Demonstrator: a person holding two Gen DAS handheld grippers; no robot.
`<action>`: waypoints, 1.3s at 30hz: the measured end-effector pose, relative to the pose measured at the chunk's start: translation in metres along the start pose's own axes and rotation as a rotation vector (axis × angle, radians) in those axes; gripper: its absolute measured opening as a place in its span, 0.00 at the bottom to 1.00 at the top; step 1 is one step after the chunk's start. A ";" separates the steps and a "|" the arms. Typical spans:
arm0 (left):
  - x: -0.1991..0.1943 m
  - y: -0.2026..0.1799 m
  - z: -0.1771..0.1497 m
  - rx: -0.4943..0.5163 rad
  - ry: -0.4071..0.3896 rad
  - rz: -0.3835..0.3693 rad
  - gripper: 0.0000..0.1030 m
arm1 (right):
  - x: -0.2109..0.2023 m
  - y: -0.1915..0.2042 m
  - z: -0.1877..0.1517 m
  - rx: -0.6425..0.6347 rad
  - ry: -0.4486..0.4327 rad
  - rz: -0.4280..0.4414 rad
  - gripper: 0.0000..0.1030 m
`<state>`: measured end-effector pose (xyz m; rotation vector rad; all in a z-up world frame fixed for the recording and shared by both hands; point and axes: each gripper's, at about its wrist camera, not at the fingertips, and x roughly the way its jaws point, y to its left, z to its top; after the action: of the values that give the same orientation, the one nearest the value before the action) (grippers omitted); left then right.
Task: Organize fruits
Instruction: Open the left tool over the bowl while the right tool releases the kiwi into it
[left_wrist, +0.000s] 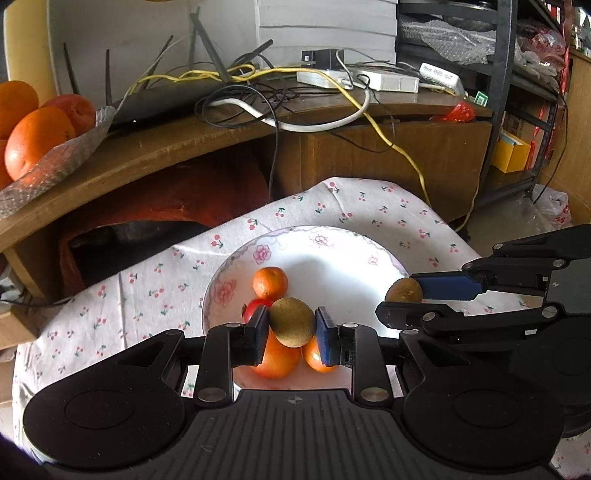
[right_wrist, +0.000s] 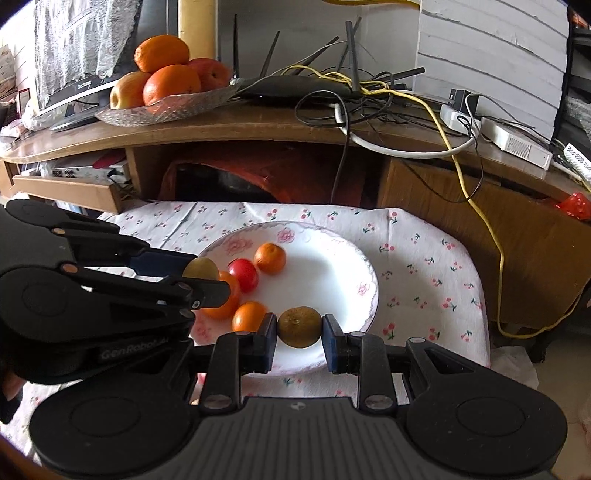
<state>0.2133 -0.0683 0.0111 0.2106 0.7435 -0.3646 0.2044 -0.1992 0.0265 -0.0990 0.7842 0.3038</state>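
Note:
A white floral plate (left_wrist: 332, 258) (right_wrist: 332, 273) sits on a cherry-print cloth. It holds a small orange (left_wrist: 270, 282) (right_wrist: 270, 258), a red fruit (right_wrist: 243, 274), a large orange (left_wrist: 277, 360) and another orange (right_wrist: 248, 316). My left gripper (left_wrist: 291, 325) is shut on a brown kiwi (left_wrist: 291, 322) above the plate's fruit pile; it also shows in the right wrist view (right_wrist: 201, 268). My right gripper (right_wrist: 299, 328) is shut on a second kiwi (right_wrist: 299, 327) over the plate's near right rim; this kiwi also shows in the left wrist view (left_wrist: 403, 291).
A wooden desk (right_wrist: 258, 125) behind the cloth carries a glass dish of oranges and apples (right_wrist: 166, 85), a black router (right_wrist: 295, 88), tangled cables and white boxes (right_wrist: 517, 142). A metal shelf (left_wrist: 517, 92) stands at the right.

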 end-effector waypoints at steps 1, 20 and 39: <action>0.003 0.001 0.002 0.003 0.001 0.000 0.32 | 0.003 -0.002 0.001 0.005 0.002 0.001 0.26; 0.031 0.008 0.006 0.021 0.026 0.021 0.33 | 0.044 -0.017 0.008 0.032 0.019 0.029 0.27; 0.027 0.016 0.009 -0.012 0.018 0.053 0.47 | 0.047 -0.017 0.010 0.029 0.012 0.035 0.28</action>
<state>0.2430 -0.0633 -0.0002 0.2218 0.7559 -0.3082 0.2479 -0.2020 -0.0004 -0.0600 0.8024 0.3248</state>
